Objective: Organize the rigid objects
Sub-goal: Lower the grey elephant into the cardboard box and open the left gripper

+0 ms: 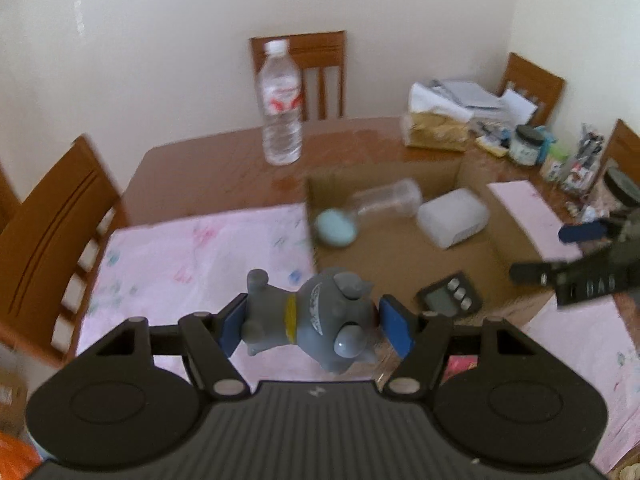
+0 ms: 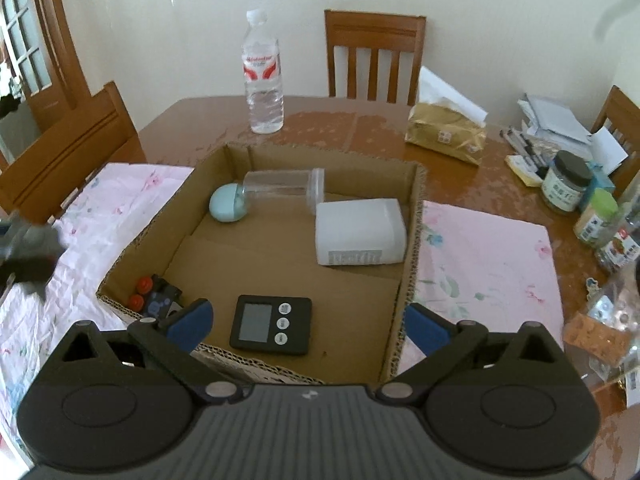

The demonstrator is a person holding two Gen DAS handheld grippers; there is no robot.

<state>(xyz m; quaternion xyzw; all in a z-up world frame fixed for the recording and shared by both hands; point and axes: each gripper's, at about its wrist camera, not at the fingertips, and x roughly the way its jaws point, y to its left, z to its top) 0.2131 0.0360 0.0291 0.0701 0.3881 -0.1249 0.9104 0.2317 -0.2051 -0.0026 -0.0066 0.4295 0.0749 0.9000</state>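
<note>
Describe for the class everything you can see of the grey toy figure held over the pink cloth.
The grey toy figure looks like smooth moulded rubber or plastic: an animal shape with a rounded head, stubby limbs, a pale snout and a yellow collar band. It lies sideways, head to the right, clamped between the blue pads of the left hand-held gripper, which press on its two ends. It hangs above the pink cloth, beside the cardboard box, touching nothing else visible.

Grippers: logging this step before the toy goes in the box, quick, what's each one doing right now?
Left gripper: shut on the grey toy figure.
Right gripper: open, empty, above the cardboard box.
</note>
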